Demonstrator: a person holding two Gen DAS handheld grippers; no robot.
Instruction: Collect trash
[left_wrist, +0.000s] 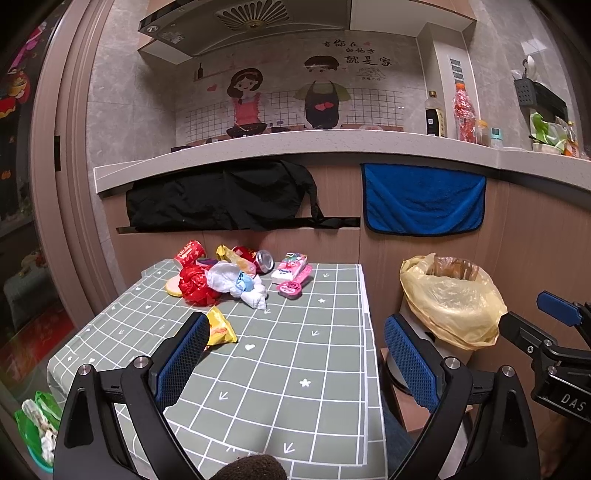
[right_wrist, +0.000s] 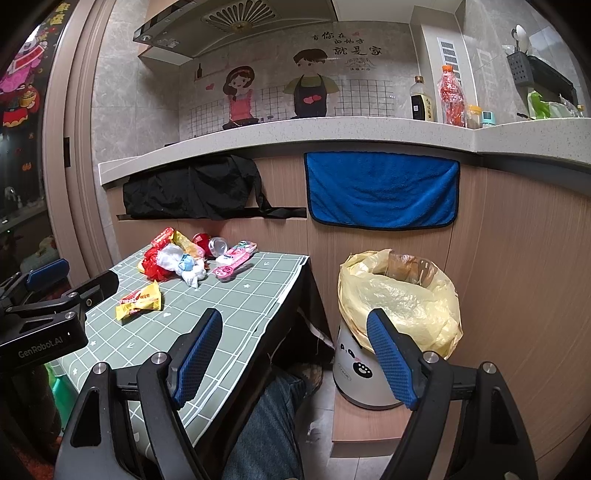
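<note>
Trash lies at the far end of the green grid table (left_wrist: 295, 362): a red paper cup (left_wrist: 189, 253), a crumpled red bag (left_wrist: 195, 286), a white and blue wad (left_wrist: 238, 282), a crushed red can (left_wrist: 258, 258), a pink tissue pack (left_wrist: 290, 266) and a pink case (left_wrist: 291, 287). A yellow snack wrapper (left_wrist: 220, 328) lies nearer, beside my left gripper's (left_wrist: 297, 330) left finger. That gripper is open and empty above the table. My right gripper (right_wrist: 295, 326) is open and empty between the table edge and the bin (right_wrist: 399, 295) lined with a yellow bag.
A counter (left_wrist: 295, 147) runs behind, with a black cloth (left_wrist: 221, 199) and a blue towel (left_wrist: 423, 199) hanging from it. Bottles (right_wrist: 450, 96) stand on top. The bin rests on a low wooden step (right_wrist: 365, 424). A person's leg (right_wrist: 266, 424) is under the table.
</note>
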